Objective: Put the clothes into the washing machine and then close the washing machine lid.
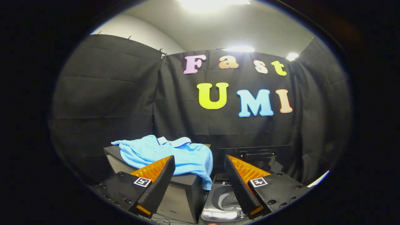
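A light blue polo shirt [168,153] lies spread on top of a dark box-like stand [178,193], with one corner of the cloth hanging over the stand's right edge. To the right of the stand, lower down, stands the washing machine [220,203] with its drum showing from above. Its dark lid [256,156] stands raised behind the drum. My gripper [199,160] is open, with a wide gap between the fingers. The shirt's right part lies just beyond the left fingertip [170,161]. Nothing is held between the fingers.
Black cloth walls close the booth behind and on both sides. Bright lamps shine from the ceiling above the back wall. A pale edge [318,178] shows low at the right, beyond the right finger.
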Available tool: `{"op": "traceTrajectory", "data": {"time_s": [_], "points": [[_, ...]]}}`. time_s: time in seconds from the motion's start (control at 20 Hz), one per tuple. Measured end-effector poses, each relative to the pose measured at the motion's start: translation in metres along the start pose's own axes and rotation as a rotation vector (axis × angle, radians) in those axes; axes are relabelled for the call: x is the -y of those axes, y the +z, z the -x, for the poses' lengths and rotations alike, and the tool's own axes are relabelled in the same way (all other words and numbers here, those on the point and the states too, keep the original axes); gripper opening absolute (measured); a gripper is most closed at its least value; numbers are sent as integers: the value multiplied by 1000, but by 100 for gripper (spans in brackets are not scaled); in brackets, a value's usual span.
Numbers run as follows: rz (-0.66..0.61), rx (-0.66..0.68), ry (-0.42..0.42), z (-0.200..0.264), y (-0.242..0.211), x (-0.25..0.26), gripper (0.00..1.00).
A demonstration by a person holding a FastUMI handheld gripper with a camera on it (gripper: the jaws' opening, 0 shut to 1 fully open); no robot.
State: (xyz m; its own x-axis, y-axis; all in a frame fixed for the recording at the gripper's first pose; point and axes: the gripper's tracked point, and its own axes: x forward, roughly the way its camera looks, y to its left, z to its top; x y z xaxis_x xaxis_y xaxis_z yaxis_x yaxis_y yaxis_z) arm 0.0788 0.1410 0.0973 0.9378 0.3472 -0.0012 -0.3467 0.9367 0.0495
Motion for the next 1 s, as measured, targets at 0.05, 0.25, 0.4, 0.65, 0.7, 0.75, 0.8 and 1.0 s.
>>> {"op": "traceTrajectory", "data": {"time_s": [0.05, 0.25, 0.4, 0.65, 0.7, 0.75, 0.8, 1.0], "points": [[0, -5, 17, -6, 1, -6, 99], [-8, -39, 82, -31, 1, -31, 99], [-9, -59, 92, -47, 5, -41, 98], [-7, -81, 157, -74, 11, -70, 98], [-6, -96, 168, -79, 11, -75, 98], [-7, -109, 182, -84, 10, -82, 98], [-9, -127, 196, -90, 9, -88, 99], [-7, -190, 237, -111, 3, -107, 99]]}}
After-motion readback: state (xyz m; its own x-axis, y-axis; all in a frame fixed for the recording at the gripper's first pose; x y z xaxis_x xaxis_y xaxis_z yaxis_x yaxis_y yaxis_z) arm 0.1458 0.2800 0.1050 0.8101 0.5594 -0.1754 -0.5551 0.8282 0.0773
